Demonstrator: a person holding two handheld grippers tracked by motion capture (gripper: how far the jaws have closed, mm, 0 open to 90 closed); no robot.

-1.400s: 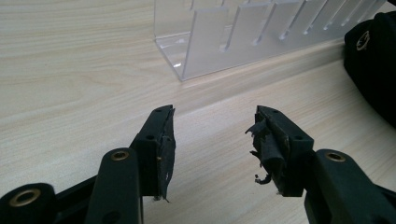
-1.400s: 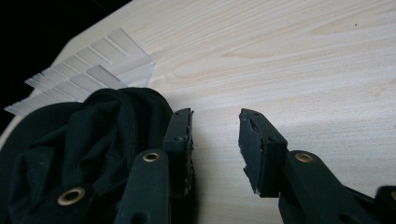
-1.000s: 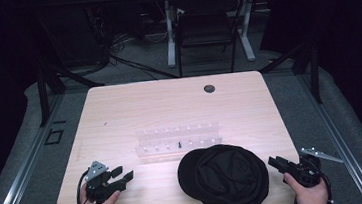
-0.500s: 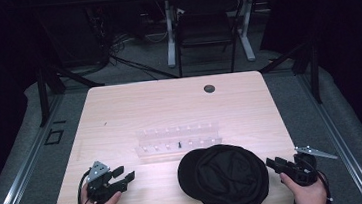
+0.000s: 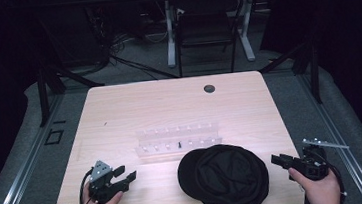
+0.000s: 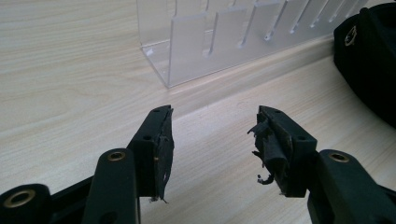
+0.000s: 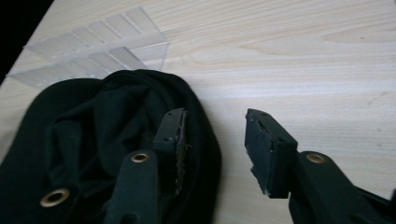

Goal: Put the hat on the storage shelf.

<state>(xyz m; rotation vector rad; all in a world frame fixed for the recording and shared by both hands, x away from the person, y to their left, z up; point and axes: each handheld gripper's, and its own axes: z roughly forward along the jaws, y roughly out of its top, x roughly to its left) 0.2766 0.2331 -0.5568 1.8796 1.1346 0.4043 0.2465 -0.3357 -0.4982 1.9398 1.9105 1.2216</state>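
Right claw [image 5: 277,160] is spread open with nothing in it, sitting just off the right edge of the black hat [image 5: 226,178], pointing at it; in the right gripper view one jaw sits over the hat's brim, the other over bare counter [image 5: 169,108]. Left claw [image 5: 126,175] is open too, well to the hat's left, near the clear acrylic rack [image 5: 177,138] that stands just behind the hat.
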